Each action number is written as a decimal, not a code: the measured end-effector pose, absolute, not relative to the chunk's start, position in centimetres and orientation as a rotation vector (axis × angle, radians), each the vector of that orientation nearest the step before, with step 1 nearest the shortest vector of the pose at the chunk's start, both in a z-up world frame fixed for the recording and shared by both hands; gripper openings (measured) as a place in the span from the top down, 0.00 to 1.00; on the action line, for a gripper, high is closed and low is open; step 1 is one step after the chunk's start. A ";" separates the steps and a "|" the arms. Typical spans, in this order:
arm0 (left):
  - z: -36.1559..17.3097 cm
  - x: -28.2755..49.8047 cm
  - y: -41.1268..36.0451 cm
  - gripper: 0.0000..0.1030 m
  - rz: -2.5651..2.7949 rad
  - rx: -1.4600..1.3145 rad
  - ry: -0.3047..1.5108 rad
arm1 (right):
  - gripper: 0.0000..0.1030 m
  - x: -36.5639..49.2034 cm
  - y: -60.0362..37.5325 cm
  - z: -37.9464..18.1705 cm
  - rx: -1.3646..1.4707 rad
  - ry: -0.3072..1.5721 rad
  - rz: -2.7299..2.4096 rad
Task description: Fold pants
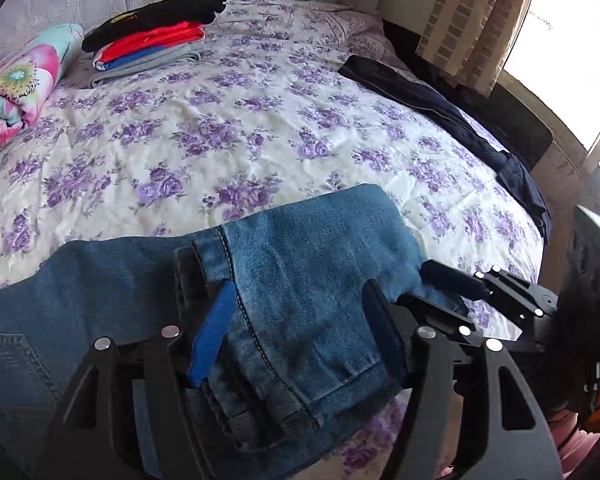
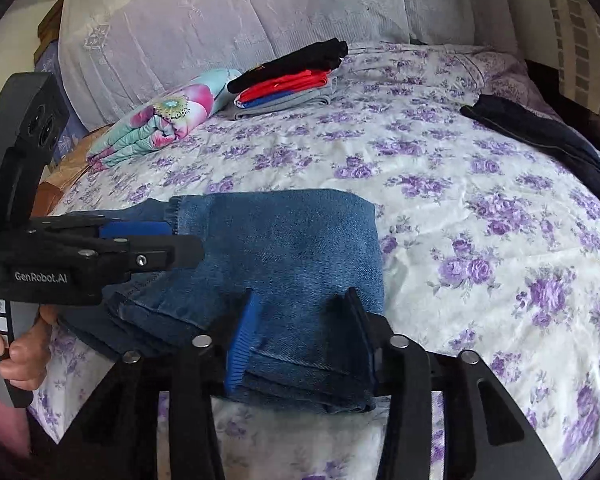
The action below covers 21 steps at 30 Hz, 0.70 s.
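Note:
Blue jeans (image 1: 300, 248) lie folded into a thick pad at the near edge of the flowered bed (image 1: 220, 128). My left gripper (image 1: 300, 320) stands open astride the fold's left part, near a stitched seam, one blue pad (image 1: 216, 320) on the denim. The right wrist view shows the same jeans (image 2: 292, 248) with my right gripper (image 2: 302, 330) open over their near right corner, fingers on either side of the layered edge. Each gripper appears in the other's view: the left gripper (image 2: 172, 240) at the jeans' left end, the right gripper (image 1: 440, 292) at their right edge. No fabric looks pinched.
A stack of folded clothes (image 1: 156, 36), black on top, and a rolled floral bundle (image 1: 20, 80) sit at the far left. Dark pants (image 1: 440, 108) lie along the bed's right edge. Pale pillows (image 2: 220, 12) line the head. A person's hand (image 2: 20, 352) grips the left handle.

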<state>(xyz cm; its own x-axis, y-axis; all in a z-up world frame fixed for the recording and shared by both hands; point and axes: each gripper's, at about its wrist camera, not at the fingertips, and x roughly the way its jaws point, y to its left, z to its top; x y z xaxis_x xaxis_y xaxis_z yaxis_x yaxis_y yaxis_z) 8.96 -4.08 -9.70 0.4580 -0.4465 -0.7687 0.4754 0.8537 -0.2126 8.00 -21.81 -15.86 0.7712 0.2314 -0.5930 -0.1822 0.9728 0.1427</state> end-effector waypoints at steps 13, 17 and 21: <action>-4.9 1.7 24.4 0.15 0.027 -0.348 0.712 | 0.32 2.6 -0.2 -9.7 -0.414 0.441 0.695; -6.5 -2.5 33.5 0.15 0.232 -0.513 0.699 | 0.32 2.0 10.0 -11.5 -0.663 0.422 0.831; -8.0 -4.9 37.0 0.15 0.271 -0.583 0.712 | 0.32 2.6 16.3 -13.9 -0.847 0.465 0.881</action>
